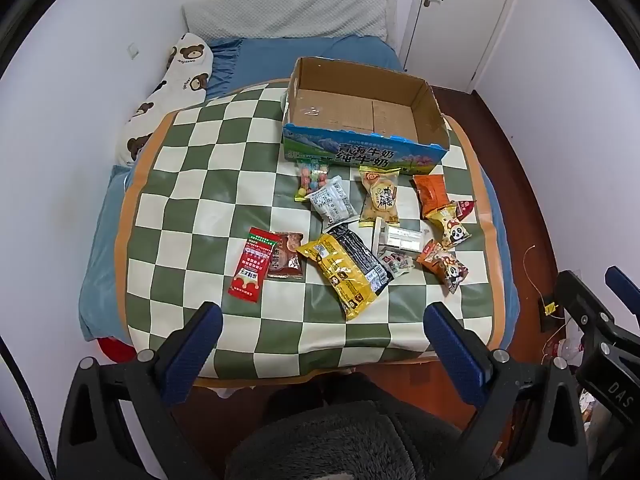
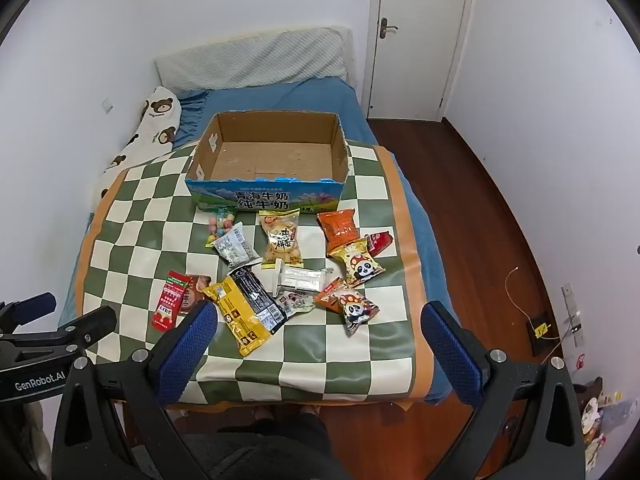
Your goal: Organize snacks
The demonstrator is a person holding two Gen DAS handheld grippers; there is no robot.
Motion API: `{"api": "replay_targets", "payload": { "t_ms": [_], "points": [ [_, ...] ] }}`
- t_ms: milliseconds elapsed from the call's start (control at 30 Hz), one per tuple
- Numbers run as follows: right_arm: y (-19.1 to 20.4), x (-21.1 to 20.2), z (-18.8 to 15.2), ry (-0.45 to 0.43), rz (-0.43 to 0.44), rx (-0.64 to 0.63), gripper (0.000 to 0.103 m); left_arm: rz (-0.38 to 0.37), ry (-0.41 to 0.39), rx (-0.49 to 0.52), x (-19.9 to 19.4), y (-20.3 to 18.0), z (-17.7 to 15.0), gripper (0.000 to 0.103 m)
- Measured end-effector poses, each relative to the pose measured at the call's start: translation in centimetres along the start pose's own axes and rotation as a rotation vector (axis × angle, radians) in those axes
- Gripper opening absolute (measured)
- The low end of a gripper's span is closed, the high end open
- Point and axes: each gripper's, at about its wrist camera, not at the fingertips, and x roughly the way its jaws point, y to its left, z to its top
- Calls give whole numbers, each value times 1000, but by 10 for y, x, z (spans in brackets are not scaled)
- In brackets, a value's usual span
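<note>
On the bed, snack sorting hasn't really kicked off yet.
Left view: left tongs (image 1: 322,320) spread wide, holding nothing, snack packets (image 1: 352,268) loose on the checkered mat (image 1: 192,184) in front of the empty box (image 1: 360,120). Right view: right tongs (image 2: 320,320) also wide and bare; next move is probably grabbing the nearest yellow bag (image 2: 244,320).
</note>
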Motion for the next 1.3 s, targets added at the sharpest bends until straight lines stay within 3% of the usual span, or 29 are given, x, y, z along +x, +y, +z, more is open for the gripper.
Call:
{"api": "replay_targets", "payload": {
  "t_ms": [1300],
  "points": [
    [-4, -2, -4, 15, -18, -12, 103, -15, 0, 16, -4, -10, -1, 103]
  ]
}}
